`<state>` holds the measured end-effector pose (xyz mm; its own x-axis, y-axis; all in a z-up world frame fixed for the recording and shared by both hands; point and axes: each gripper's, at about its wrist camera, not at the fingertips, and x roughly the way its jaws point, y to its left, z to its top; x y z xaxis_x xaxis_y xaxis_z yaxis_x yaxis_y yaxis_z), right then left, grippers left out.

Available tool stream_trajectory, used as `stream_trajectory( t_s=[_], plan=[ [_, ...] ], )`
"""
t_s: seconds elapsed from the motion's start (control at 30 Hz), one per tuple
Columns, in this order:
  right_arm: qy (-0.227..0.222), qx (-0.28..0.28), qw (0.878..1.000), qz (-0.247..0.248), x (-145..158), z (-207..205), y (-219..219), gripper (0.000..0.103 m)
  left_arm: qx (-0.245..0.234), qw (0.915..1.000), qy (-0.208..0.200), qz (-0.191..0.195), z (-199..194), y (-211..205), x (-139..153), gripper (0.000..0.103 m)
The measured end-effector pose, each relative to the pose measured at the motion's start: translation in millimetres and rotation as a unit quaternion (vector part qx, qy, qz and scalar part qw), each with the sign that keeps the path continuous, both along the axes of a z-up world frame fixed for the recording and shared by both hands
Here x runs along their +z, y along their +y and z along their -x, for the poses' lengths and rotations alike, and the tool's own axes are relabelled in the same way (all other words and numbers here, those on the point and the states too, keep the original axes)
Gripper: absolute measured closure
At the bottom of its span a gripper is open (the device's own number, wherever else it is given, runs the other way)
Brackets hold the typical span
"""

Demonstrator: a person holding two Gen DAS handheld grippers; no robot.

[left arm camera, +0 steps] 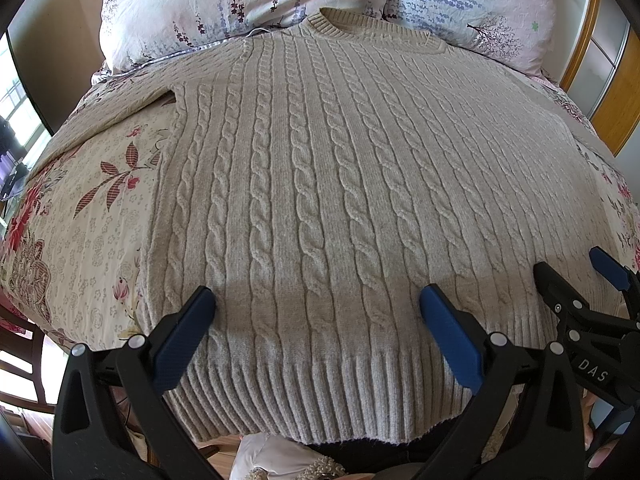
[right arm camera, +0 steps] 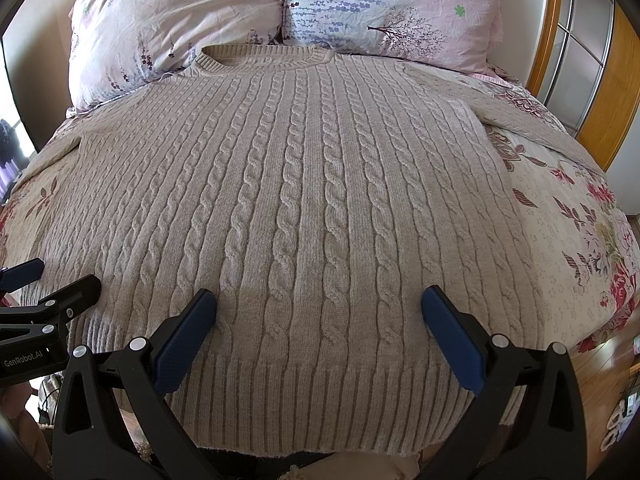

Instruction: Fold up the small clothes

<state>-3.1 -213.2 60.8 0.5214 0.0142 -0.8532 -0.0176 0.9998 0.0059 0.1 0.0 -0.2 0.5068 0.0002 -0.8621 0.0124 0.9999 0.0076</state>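
A beige cable-knit sweater (left arm camera: 320, 168) (right arm camera: 304, 184) lies flat and spread out on the bed, collar toward the pillows, ribbed hem hanging over the near edge. My left gripper (left arm camera: 318, 300) hovers open over the hem on the sweater's left half, with nothing between its blue pads. My right gripper (right arm camera: 319, 300) stands open over the hem on the right half, also holding nothing. In the left wrist view the right gripper (left arm camera: 576, 268) shows at the right edge; in the right wrist view the left gripper (right arm camera: 60, 276) shows at the left edge. Both sleeves stretch out sideways.
A floral bedsheet (left arm camera: 92, 216) (right arm camera: 568, 240) covers the bed. Two patterned pillows (left arm camera: 224, 4) (right arm camera: 384, 8) lean at the head. A wooden frame with glass panels (right arm camera: 576, 40) stands at the right. Wooden floor and slippers (right arm camera: 616, 420) show below the bed.
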Motion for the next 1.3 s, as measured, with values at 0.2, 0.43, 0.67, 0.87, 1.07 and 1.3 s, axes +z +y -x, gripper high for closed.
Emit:
stream_trajectory(
  t_s=[0.2,0.43,0.67,0.87,1.07,1.3],
  plan=[
    [0.000,0.000,1.000,0.000,0.1,0.0,0.2,0.001,0.000,1.0000,0.000,0.000,0.0,0.0,0.0,0.002],
    [0.000,0.000,1.000,0.000,0.2,0.2,0.6,0.001,0.000,1.0000,0.001,0.000,0.0,0.0,-0.1,0.002],
    [0.005,0.005,1.000,0.001,-2.2,0.0,-5.5,0.001,-0.002,1.0000,0.006,-0.001,1.2,0.2,0.0,0.002],
    [0.004,0.031,1.000,-0.002,-1.6,-5.2,-1.2,0.001,-0.005,1.0000,0.008,-0.003,-1.2,1.7,-1.6,0.002],
    [-0.048,0.073,0.996,-0.008,-2.0,1.6,-2.9,0.001,-0.014,0.9998,0.012,-0.006,-3.2,-0.7,-0.5,0.002],
    [-0.054,0.064,0.995,-0.053,10.6,-18.0,-28.4,0.001,-0.023,0.9983,-0.032,-0.043,-8.6,-0.6,7.9,0.002]
  ],
)
